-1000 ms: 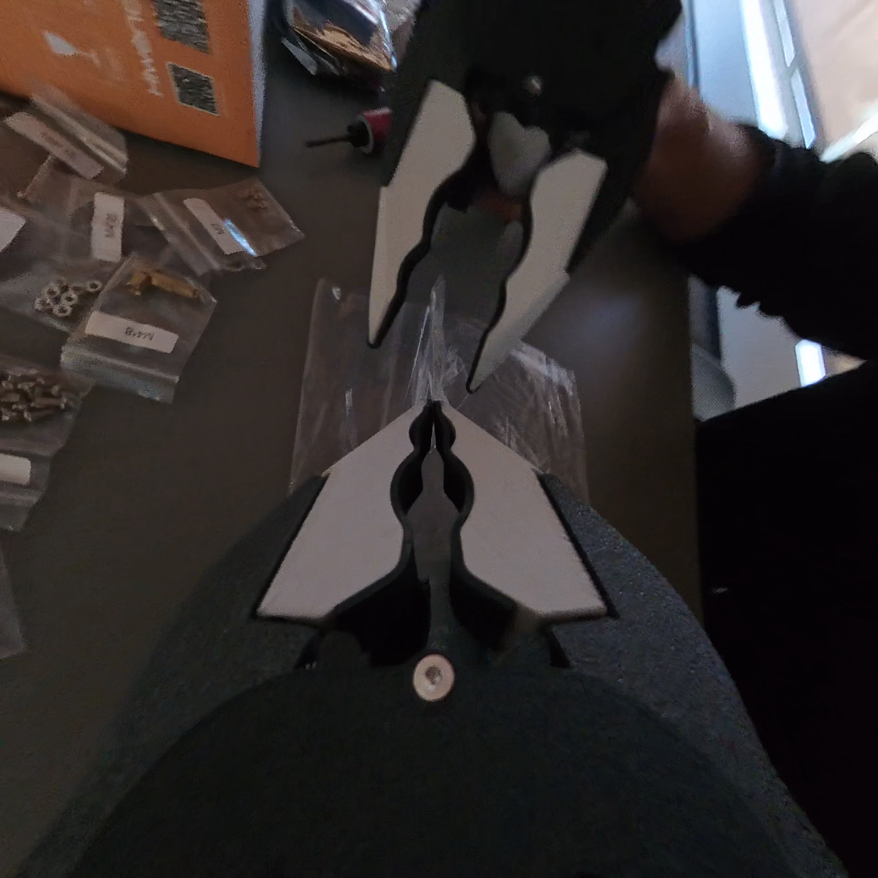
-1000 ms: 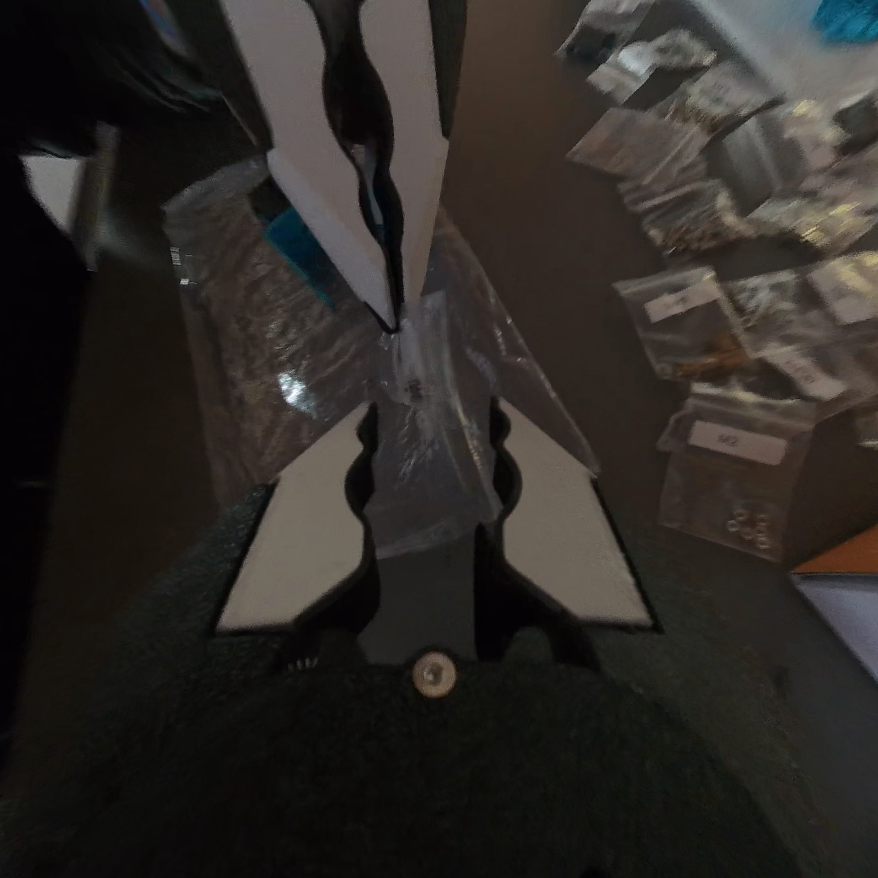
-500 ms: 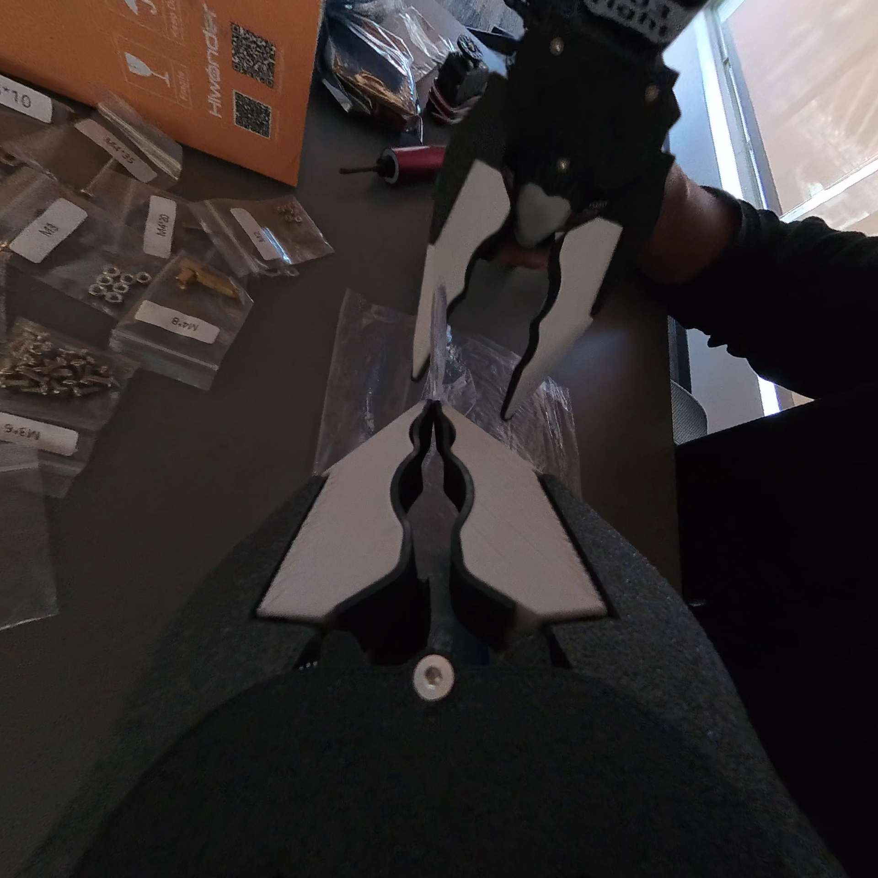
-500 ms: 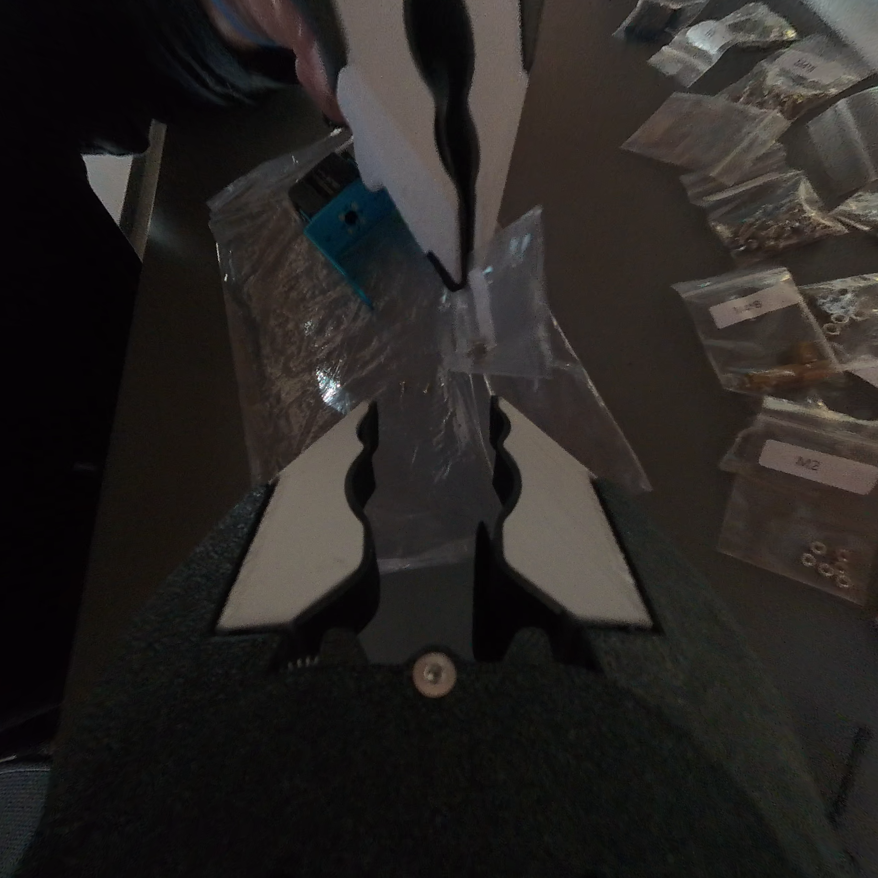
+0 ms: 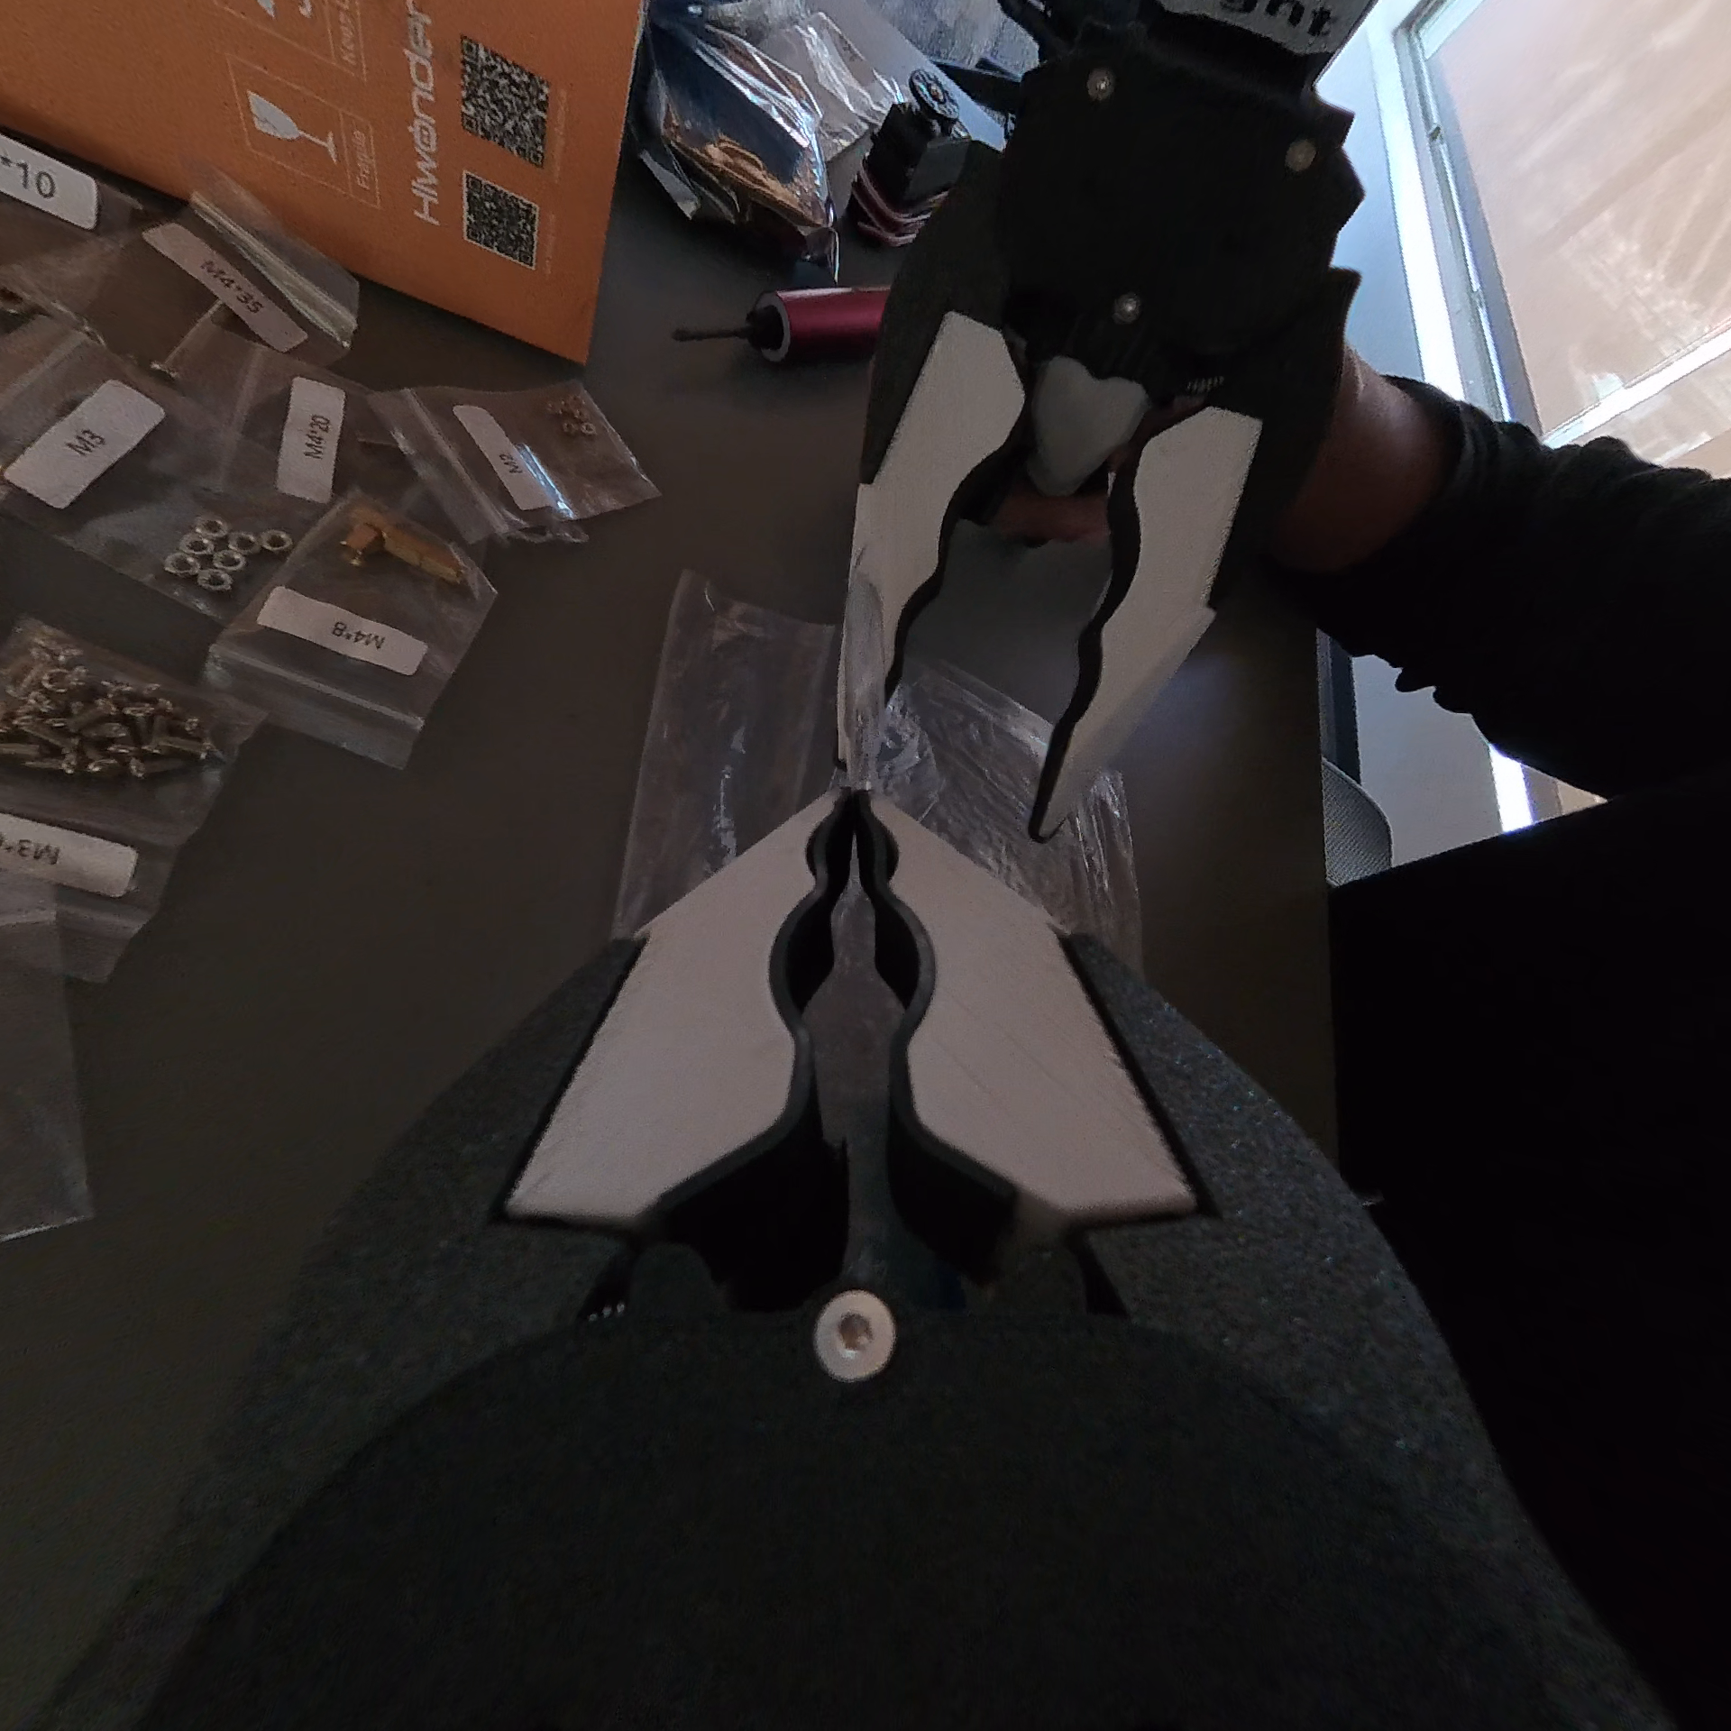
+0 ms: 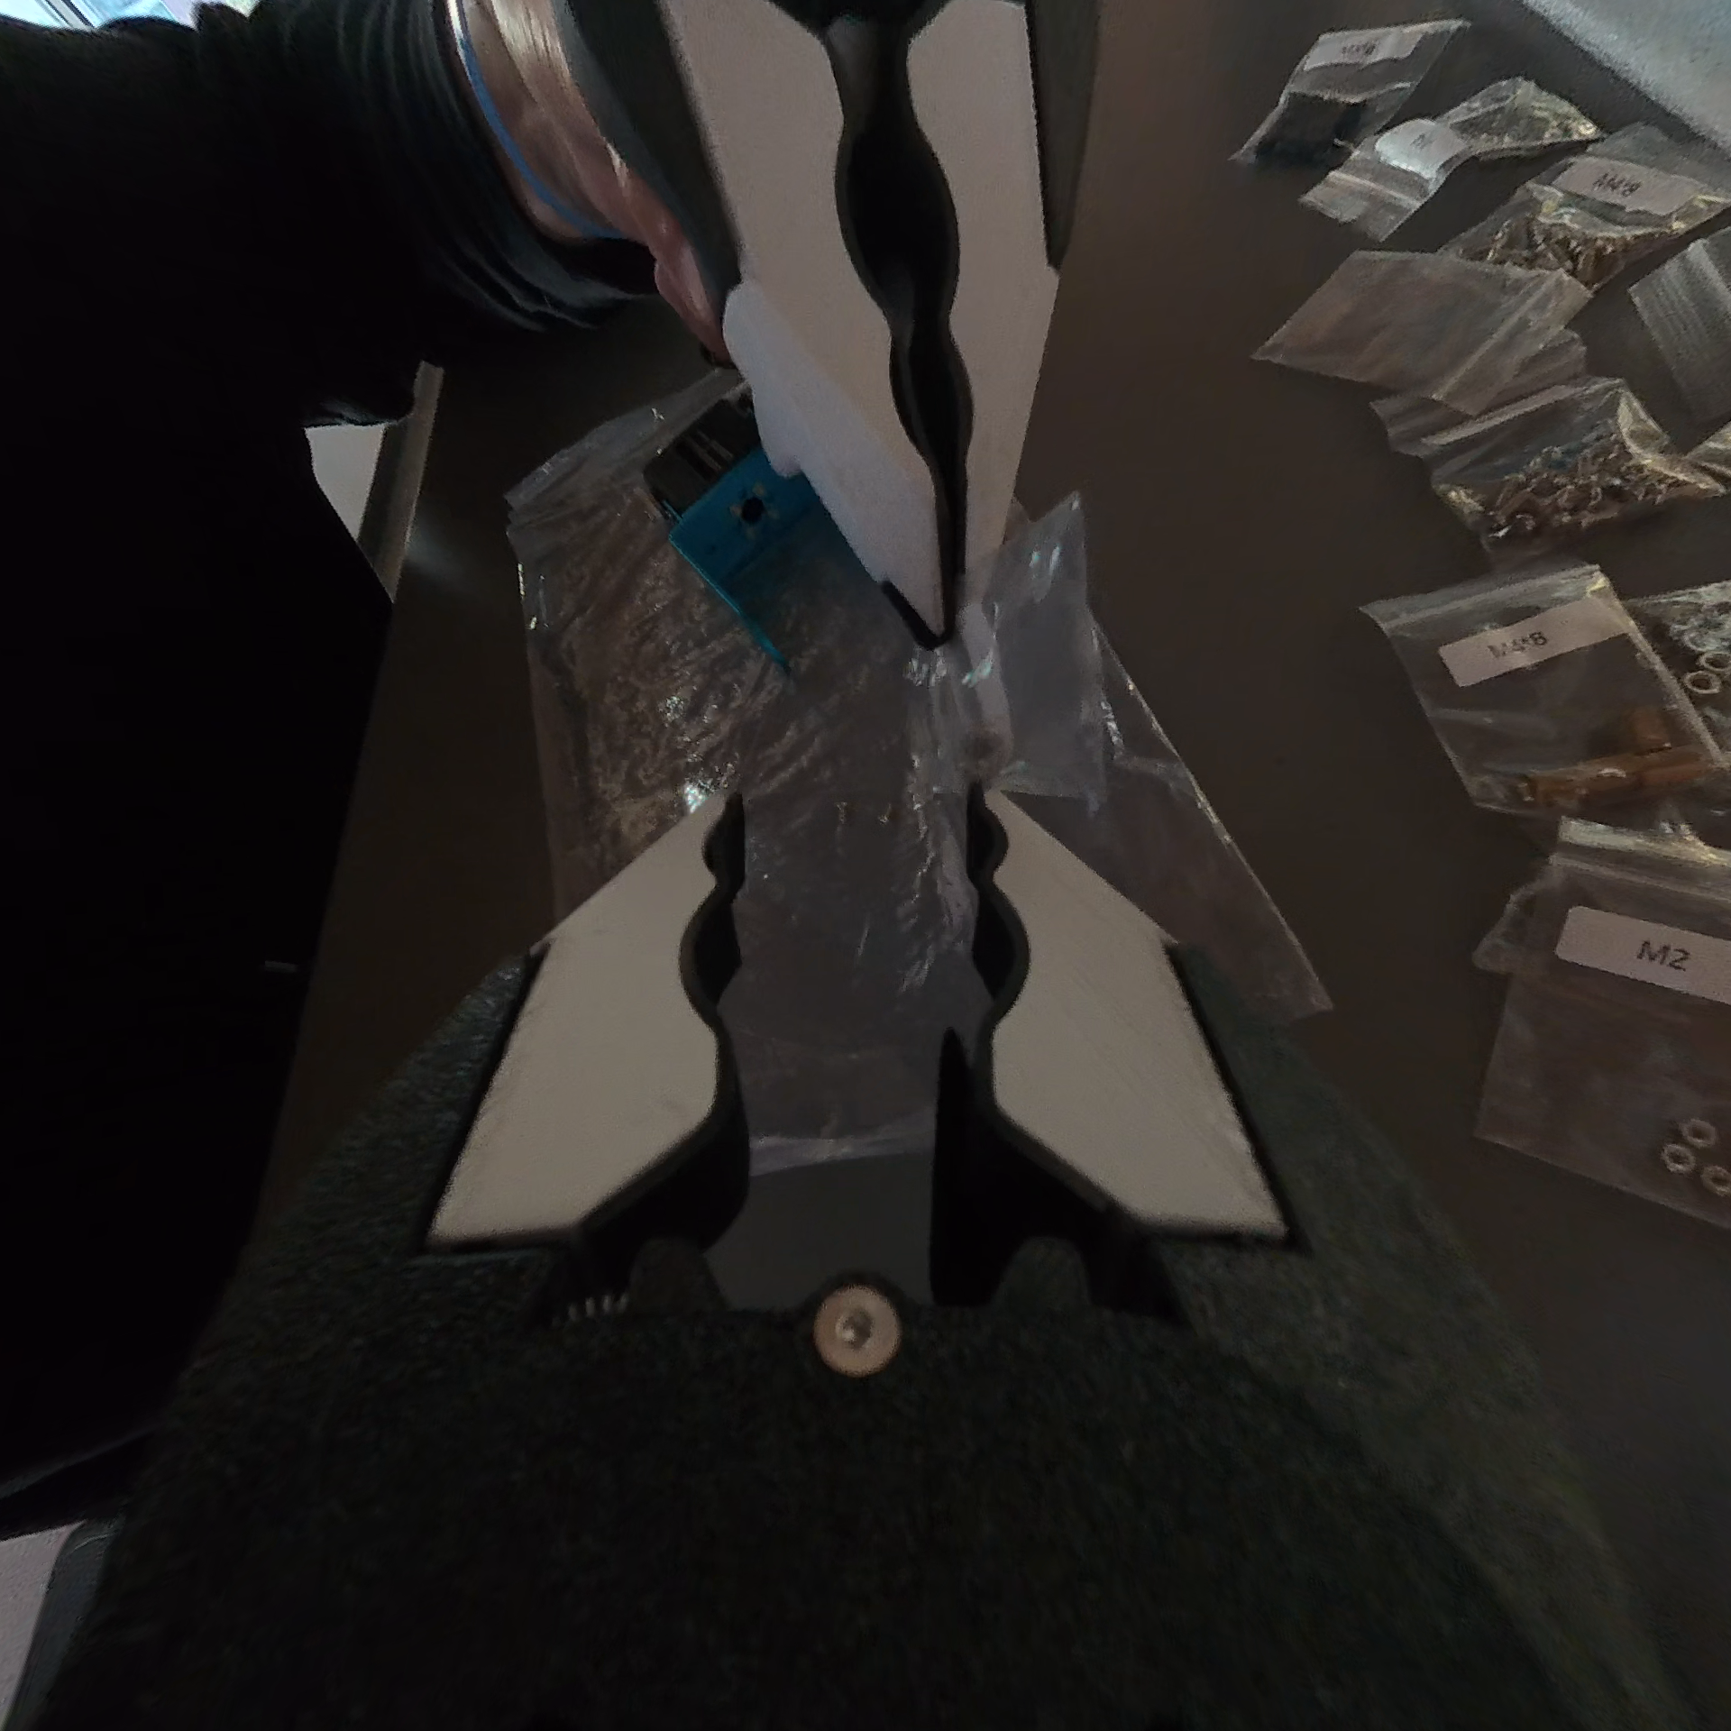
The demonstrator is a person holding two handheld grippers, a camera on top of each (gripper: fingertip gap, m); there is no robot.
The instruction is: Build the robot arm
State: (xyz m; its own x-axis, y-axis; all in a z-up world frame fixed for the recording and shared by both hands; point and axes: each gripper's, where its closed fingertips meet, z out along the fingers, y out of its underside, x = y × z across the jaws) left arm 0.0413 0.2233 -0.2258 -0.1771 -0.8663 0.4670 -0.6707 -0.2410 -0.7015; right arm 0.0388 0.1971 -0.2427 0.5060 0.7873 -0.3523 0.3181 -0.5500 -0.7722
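A small clear zip bag (image 6: 1021,646) with a white label is held lifted above the tabletop (image 5: 375,937), pinched at one edge by the left gripper (image 5: 852,796), jaws together on it. The right gripper (image 6: 857,806) is held just beside it, jaws apart and empty. Beneath lies a larger clear bag (image 6: 656,674) containing a blue part (image 6: 740,534). Labelled hardware bags (image 5: 347,618) and an orange box (image 5: 375,122) are noted well apart.

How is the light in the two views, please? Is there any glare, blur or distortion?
Left wrist view: bright window at upper right, the sleeve before it nearly black; sharp, wide-angle bending at the edges. Right wrist view: dimmer, glints on the large clear bag beneath the shut left hand-held gripper; the open right hand-held gripper is sharp, far small bags softer.
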